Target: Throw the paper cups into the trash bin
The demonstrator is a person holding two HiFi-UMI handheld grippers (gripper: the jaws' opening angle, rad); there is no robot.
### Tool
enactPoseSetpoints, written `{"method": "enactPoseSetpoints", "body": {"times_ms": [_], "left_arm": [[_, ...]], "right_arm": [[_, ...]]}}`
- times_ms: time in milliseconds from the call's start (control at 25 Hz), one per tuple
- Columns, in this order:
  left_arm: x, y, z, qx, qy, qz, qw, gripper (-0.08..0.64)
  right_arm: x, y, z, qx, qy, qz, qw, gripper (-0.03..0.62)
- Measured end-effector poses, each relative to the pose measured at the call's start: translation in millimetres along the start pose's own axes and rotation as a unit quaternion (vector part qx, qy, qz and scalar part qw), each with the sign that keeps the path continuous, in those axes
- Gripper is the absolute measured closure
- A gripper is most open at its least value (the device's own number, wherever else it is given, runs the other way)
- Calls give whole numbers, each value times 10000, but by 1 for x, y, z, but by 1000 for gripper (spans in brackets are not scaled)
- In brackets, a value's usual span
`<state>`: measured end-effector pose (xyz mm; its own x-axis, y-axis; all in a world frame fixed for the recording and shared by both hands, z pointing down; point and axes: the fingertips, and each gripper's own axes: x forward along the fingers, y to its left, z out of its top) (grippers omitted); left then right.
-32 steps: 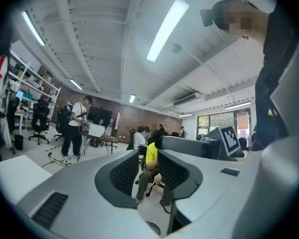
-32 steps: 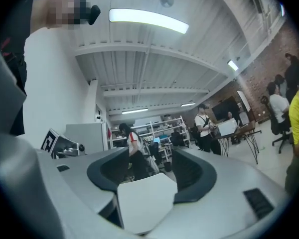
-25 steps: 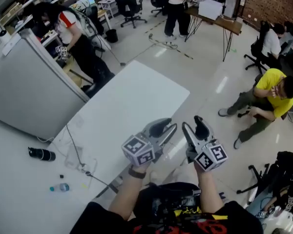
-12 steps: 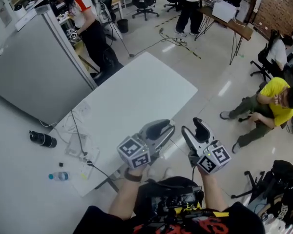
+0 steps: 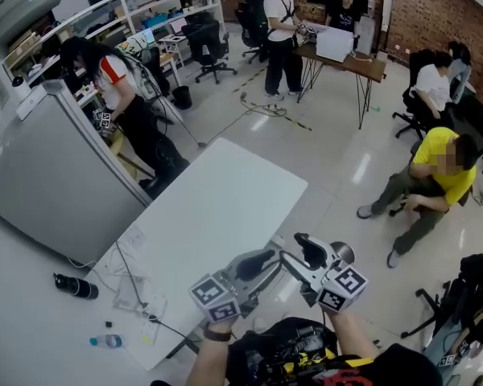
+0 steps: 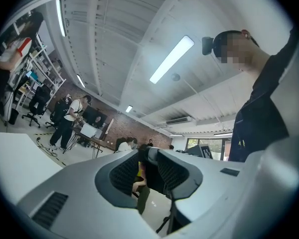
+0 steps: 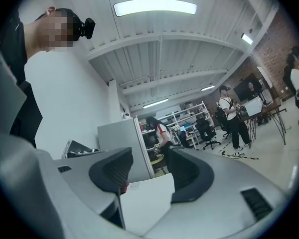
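Observation:
No paper cup shows in any view. Both grippers are held up side by side over the floor, just off the near corner of the white table (image 5: 225, 207). My left gripper (image 5: 267, 262) points level; in the left gripper view its jaws (image 6: 148, 169) stand a narrow gap apart with only the far room showing between them. My right gripper (image 5: 296, 250) is close beside it, tips nearly meeting the left one's. Its jaws (image 7: 149, 171) stand apart, have just been closing, and have nothing between them; the table's corner (image 7: 144, 203) lies beyond.
A grey cabinet (image 5: 40, 175) stands left of the table. Cables (image 5: 133, 288) lie on the table's near end, a black bottle (image 5: 74, 286) and a water bottle (image 5: 109, 341) beside it. A small black bin (image 5: 181, 96) stands by the shelves. Several people, desks and chairs ring the floor.
Both grippers sit lower in the head view and their tips have come closer together. The view now takes in more of the room beyond the table.

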<state>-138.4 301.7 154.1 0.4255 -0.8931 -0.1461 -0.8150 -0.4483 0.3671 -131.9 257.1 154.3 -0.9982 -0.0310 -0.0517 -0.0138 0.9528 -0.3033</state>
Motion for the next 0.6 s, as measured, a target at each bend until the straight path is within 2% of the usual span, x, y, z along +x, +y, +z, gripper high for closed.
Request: {"method": "enactPoseSetpoints", "body": {"times_ms": [240,440,600], "left_arm": [[13,-19,11,352,0,-434,9984,439],[11,-35,14,454,-61,-755,9961,439],[11,-50,23,662,-289,-1161,9906,416]], "right_arm": [[-5,-1,12,61,-227,174,9996,350],[-11,13,21,204,-421,680,9966,350],[-13,24,34,443,-748,1310,9876,350]]}}
